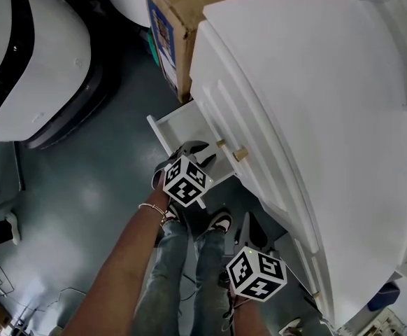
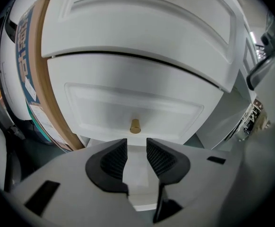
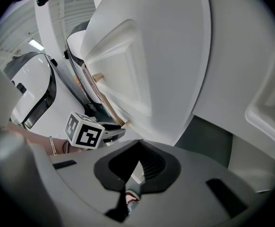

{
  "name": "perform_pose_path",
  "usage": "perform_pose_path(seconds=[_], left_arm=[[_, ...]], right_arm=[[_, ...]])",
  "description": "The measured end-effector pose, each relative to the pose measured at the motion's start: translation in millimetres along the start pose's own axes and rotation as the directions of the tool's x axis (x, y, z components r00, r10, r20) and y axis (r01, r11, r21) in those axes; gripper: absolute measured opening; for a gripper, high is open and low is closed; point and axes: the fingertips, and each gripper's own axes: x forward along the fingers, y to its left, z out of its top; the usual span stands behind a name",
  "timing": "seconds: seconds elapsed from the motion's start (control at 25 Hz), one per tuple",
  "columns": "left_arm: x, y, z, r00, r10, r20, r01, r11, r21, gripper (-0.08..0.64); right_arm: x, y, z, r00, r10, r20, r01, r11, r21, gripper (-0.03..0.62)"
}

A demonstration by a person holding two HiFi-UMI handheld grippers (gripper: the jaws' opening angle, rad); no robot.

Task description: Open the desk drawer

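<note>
The white desk [image 1: 315, 117] fills the right of the head view. Its lowest drawer [image 1: 179, 128] stands pulled out toward me. Two brass knobs [image 1: 240, 154] stick out of the shut drawer fronts above it. My left gripper [image 1: 200, 152] hovers over the pulled-out drawer. In the left gripper view it [image 2: 136, 150] is open with nothing between its fingers, and a knob [image 2: 135, 125] sits just beyond the tips, apart from them. My right gripper [image 1: 251, 231] hangs lower, beside the desk front, with its jaws [image 3: 140, 143] shut on nothing.
A cardboard box [image 1: 172, 19] stands against the desk's far side. A large white rounded body with black trim [image 1: 36, 54] lies to the left across the grey floor [image 1: 98, 173]. My legs and shoes [image 1: 221, 222] are below the grippers.
</note>
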Motion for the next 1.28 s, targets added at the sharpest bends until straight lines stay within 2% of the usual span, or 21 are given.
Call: perform_pose_path(seconds=[0.44,1.28], left_arm=[[17.9,2.9,23.8,1.000,0.000,0.014,-0.001,0.999,0.037,0.130],[23.8,1.6,28.8,1.000,0.002,0.021,-0.003,0.998,0.070,0.087]], right_arm=[[3.1,-9.9,-6.0,1.000,-0.001,-0.029,0.001,1.000,0.005,0.006],[9.2,-13.0,-4.5,0.999,0.000,-0.044,0.001,1.000,0.003,0.006]])
